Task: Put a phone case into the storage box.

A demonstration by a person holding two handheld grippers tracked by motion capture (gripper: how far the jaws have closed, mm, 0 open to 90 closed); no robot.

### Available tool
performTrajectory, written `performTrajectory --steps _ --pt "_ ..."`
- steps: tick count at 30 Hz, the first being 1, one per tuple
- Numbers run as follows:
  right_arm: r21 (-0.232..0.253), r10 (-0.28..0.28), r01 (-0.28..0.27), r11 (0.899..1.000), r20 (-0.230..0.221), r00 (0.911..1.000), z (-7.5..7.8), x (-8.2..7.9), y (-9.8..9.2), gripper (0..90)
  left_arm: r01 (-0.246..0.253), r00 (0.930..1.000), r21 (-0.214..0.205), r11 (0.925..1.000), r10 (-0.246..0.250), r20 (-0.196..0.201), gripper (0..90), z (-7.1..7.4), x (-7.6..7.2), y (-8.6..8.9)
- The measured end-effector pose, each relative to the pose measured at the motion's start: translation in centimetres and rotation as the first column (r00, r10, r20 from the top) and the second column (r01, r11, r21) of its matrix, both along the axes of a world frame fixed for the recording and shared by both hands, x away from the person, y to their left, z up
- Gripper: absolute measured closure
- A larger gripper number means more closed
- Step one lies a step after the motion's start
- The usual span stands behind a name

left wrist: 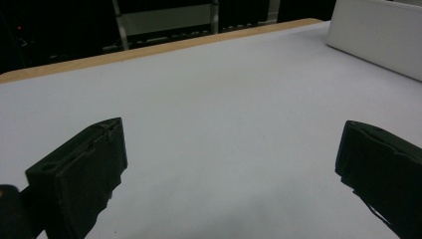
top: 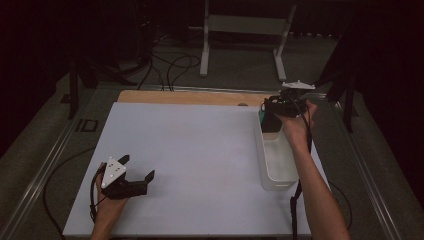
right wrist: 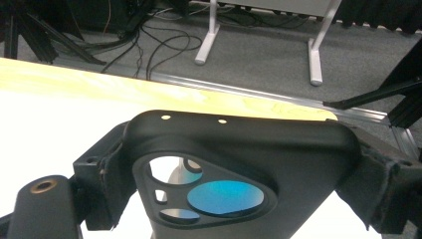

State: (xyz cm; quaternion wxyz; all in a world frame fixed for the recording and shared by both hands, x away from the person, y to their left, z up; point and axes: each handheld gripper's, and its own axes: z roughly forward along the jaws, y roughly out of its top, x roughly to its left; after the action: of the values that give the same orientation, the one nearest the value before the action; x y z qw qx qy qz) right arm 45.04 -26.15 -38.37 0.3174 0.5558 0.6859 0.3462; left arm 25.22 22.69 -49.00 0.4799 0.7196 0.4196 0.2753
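Note:
My right gripper (top: 279, 107) is held over the far end of a white bin (top: 262, 155) at the table's right side. It is shut on a black plastic piece (right wrist: 239, 149) that has a rounded three-cornered cut-out with a blue oval showing through it. In the high view the black piece (top: 270, 121) hangs below the gripper, over the bin. My left gripper (top: 137, 167) rests low near the front left of the white table (top: 190, 145). Its jaws stand wide apart with nothing between them, as the left gripper (left wrist: 231, 164) view confirms.
A wooden strip (top: 190, 97) runs along the table's far edge. Beyond it on the grey floor are a white metal stand (top: 240, 30) and loose cables (top: 170, 65). The bin's side wall (left wrist: 378, 35) lies ahead and to the right of the left gripper.

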Motion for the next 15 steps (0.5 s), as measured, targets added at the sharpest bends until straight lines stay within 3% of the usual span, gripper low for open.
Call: performTrajectory --steps 10,15 --pt "-0.033 -0.015 0.014 0.999 -0.017 0.9997 -0.9 0.5 0.0 13.0 0.002 1.0 -0.002 1.0 -0.002 0.002 0.6 0.0 0.0 0.0" --pt "-0.024 -0.021 0.02 1.0 -0.02 0.9996 -1.3 0.7 -0.1 12.9 0.002 1.0 -0.003 1.0 -0.002 0.001 0.6 0.1 0.0 0.0"
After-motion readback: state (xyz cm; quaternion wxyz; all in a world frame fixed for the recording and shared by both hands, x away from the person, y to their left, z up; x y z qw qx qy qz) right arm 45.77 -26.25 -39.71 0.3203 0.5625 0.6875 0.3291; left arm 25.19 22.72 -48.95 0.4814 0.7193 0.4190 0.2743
